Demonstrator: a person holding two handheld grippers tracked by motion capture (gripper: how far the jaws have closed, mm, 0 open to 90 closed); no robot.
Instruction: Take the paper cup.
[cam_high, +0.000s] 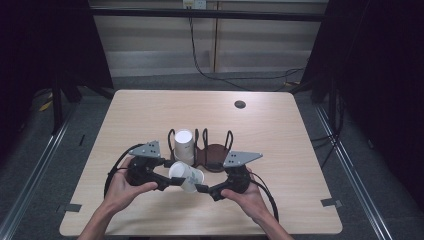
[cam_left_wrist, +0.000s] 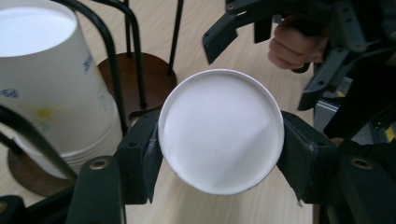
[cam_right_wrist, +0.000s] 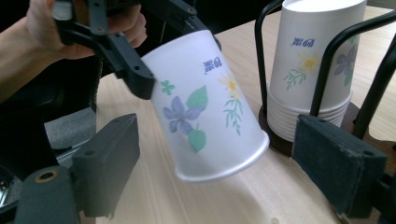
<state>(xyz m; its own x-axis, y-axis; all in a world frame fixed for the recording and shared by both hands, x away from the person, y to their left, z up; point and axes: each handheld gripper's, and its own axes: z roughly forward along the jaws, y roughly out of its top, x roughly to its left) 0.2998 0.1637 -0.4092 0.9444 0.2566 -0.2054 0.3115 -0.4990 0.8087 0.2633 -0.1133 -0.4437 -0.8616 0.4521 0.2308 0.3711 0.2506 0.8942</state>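
Near the front edge of the table (cam_high: 150, 107) we hold one claw in each hand, two in all. Our left gripper (cam_left_wrist: 219, 154) pinches a single paper cup (cam_left_wrist: 221, 130) by its closed bottom end, one black pad pressed against each side of the white base, and we carry it tilted just above the wood, in front of the rack. From the right gripper view that same cup (cam_right_wrist: 205, 107) hangs slanted with its open rim down and towards us, printed with flowers and leaves. Our right gripper (cam_right_wrist: 224, 161) is spread wide, its pads standing off on either side of the cup's rim end and touching nothing that we can see, though the blur at the rim leaves us a little unsure of the near side. Just behind stands one black wire rack (cam_high: 202, 145) on dark round bases. Its left bay holds one stack of cups (cam_high: 183, 146), upside down; we count several nested rims at its foot, too fine to number. The bay to its right shows a bare brown disc.
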